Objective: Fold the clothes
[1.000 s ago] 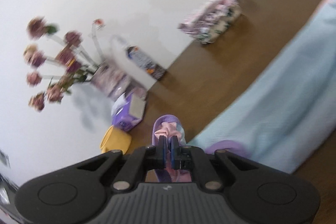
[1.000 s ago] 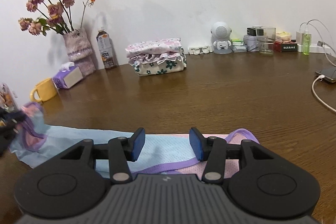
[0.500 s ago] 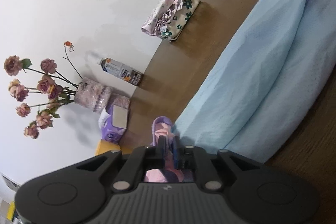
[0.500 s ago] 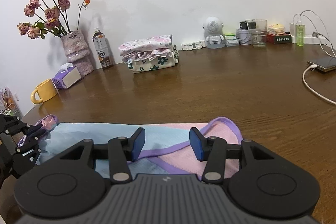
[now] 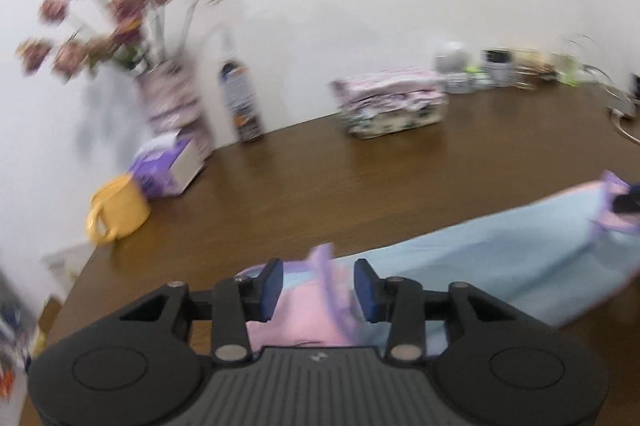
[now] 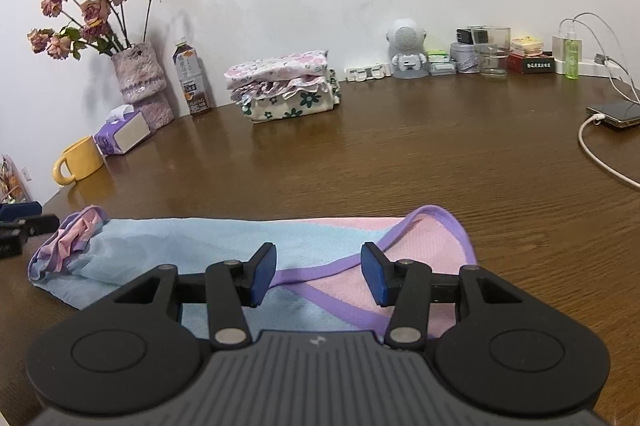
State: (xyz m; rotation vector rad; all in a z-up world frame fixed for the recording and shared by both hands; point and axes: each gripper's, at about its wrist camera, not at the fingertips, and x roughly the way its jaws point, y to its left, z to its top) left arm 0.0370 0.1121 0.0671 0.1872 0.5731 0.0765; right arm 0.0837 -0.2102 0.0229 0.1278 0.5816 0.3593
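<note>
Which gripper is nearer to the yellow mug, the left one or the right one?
Left. The left gripper, jaws opening over the bunched end of the garment, is at the table's mug-side end, near the yellow mug. The right gripper hovers over the garment's other end, farther away.

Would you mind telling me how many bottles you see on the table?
2. A brown drink bottle stands by the wall right of the flower vase; a small green bottle stands far right beside the charger. Others may hide behind clutter.
</note>
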